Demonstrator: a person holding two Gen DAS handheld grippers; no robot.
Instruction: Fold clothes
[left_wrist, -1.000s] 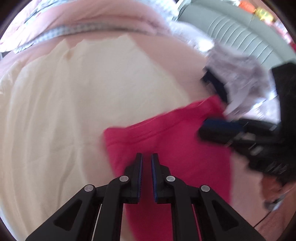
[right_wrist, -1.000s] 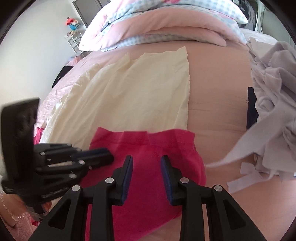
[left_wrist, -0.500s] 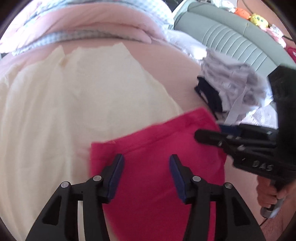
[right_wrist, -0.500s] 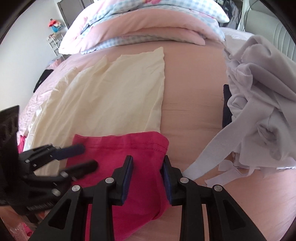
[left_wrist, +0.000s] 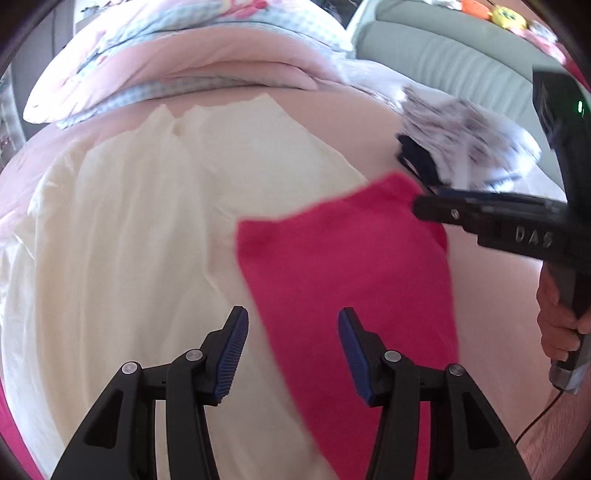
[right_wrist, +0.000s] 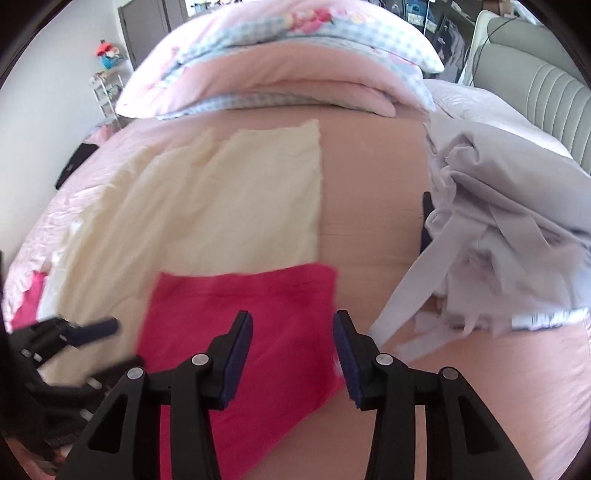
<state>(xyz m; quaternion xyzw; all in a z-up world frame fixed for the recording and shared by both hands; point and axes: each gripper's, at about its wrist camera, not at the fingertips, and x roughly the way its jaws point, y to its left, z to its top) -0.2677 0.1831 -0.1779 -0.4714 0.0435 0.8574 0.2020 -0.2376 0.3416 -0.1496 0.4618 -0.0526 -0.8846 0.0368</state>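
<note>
Both tongs hover empty above a bed: the left gripper (left_wrist: 291, 350) stands parted over a folded pink garment (left_wrist: 351, 273) lying flat near the front edge, while the right gripper (right_wrist: 291, 354) is opening, gripping nothing. That piece looks done, but a cream cloth (right_wrist: 236, 199) spread mid-bed and a crumpled grey heap (right_wrist: 498, 236) toward the right edge appear unfolded, so much is likely left

A home bedroom; a pink-sheeted bed (right_wrist: 369, 192), a stacked duvet (right_wrist: 280, 62), and a padded headboard (right_wrist: 546, 92).
</note>
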